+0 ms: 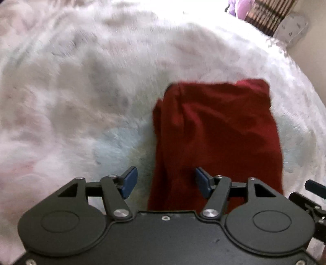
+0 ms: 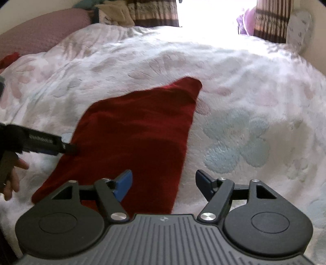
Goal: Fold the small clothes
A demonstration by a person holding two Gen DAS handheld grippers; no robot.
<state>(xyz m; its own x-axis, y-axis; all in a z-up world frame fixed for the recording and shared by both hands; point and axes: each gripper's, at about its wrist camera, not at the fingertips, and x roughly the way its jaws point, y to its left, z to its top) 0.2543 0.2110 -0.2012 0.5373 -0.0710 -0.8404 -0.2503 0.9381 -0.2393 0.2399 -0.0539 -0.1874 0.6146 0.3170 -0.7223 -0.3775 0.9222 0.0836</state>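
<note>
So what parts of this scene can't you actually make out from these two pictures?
- Near end of the red cloth: both views, hidden under each gripper's body.
- Blanket pattern: left wrist view, blurred.
- Window: right wrist view, washed out by glare.
- Hand: right wrist view, cut off by the left edge.

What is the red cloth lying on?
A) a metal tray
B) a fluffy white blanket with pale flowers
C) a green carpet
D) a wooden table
B: the red cloth lies spread on a fluffy white blanket with pale flower shapes, and both open grippers, left and right, are poised at its near end.
</note>
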